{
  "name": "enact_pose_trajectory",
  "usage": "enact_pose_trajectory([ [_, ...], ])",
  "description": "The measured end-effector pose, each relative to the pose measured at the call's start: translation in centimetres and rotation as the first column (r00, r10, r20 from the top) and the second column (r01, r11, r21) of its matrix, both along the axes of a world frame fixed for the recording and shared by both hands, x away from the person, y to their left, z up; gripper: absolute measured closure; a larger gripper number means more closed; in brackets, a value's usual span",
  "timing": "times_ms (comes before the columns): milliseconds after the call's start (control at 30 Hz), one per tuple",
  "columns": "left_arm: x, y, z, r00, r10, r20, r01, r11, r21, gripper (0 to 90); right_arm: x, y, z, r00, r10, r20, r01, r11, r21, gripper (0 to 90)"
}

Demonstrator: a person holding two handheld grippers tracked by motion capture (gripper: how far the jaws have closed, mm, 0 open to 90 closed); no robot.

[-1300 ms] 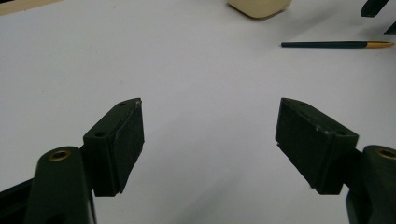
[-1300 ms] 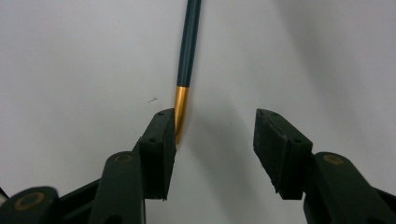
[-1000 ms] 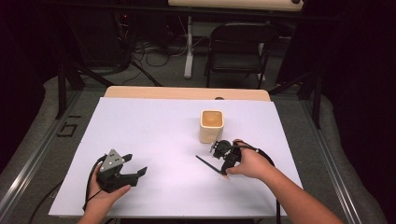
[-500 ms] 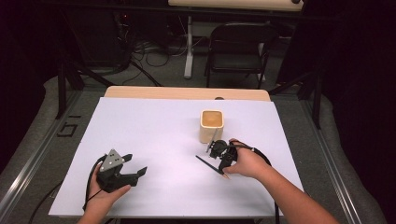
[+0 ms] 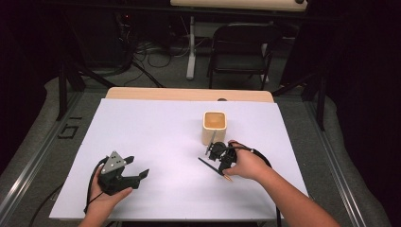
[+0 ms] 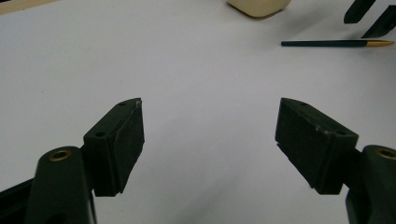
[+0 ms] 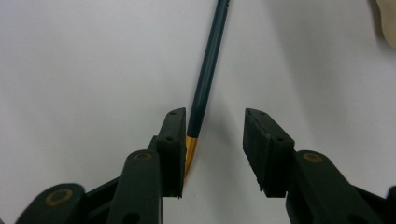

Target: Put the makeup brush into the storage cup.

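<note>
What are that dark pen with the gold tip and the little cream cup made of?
The pen looks like smooth plastic or lacquered metal: its dark teal barrel has a faint sheen, and the gold end looks metallic, though I can't be sure. The cup has thick walls, rounded corners and a matte cream surface, suggesting ceramic or moulded plastic; its tan inside could be wood-toned.

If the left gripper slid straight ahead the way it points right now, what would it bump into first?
Probably nothing soon. The left gripper faces bare white table. The cream cup and dark pen lie ahead but off to its right, though depth is hard to judge.
</note>
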State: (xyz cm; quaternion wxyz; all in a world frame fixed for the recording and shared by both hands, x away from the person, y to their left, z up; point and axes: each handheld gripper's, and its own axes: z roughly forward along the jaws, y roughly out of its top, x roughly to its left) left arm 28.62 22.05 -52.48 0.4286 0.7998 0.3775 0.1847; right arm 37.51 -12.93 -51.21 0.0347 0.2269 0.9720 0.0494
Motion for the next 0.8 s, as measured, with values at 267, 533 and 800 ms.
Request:
enact_pose_trajectory([
  [267,0.04,0.03,-0.02,1.0000,-0.005,-0.001,0.005,1.0000,-0.002,24.1,-0.01,0.58,-0.38,0.9999,0.011,-0.011,-0.012,0.9998,-0.017,64.3],
  [533,0.03,0.03,-0.04,1.0000,-0.003,0.001,0.003,1.0000,-0.004,24.2,0.07,0.43,-0.64,0.9994,0.013,-0.032,-0.014,0.9992,-0.037,68.4],
  [800,0.03,0.03,-0.02,1.0000,-0.005,-0.001,0.005,1.0000,-0.002,24.2,-0.12,0.58,-0.92,0.9977,0.025,-0.063,-0.029,0.9979,-0.058,73.9],
])
